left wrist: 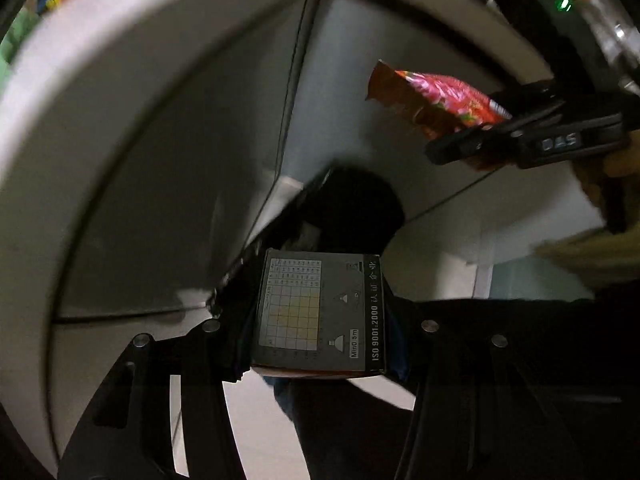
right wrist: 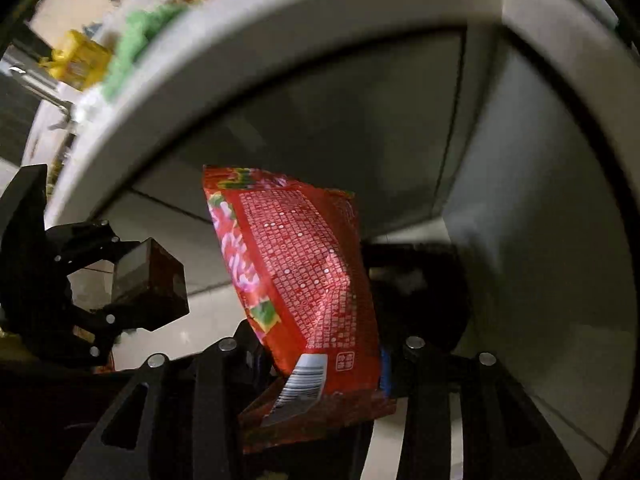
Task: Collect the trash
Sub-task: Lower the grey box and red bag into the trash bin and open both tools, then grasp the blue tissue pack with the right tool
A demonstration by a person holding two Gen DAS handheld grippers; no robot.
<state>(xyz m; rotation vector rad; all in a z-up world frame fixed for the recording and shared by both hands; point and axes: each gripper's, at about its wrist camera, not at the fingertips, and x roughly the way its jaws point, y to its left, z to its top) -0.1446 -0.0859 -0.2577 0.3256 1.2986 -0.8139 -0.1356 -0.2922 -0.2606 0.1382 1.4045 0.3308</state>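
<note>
My left gripper point(left wrist: 316, 360) is shut on a small dark cardboard box point(left wrist: 320, 312) with a printed grid and "ISO 9001:2000" on it. It also shows in the right wrist view point(right wrist: 148, 284) at the left, held by the left gripper point(right wrist: 120, 292). My right gripper point(right wrist: 320, 360) is shut on a red snack packet point(right wrist: 296, 264) with white print and a barcode. In the left wrist view the packet point(left wrist: 436, 100) hangs at the upper right in the right gripper point(left wrist: 460, 140). Both grippers are below the white table edge point(left wrist: 120, 80).
The white table rim point(right wrist: 280, 32) arcs overhead, with grey panels point(left wrist: 192, 160) underneath. Colourful items, a yellow one point(right wrist: 80, 60) and a green one point(right wrist: 136, 40), lie on the table top. A dark round object point(left wrist: 352, 208) sits on the floor below.
</note>
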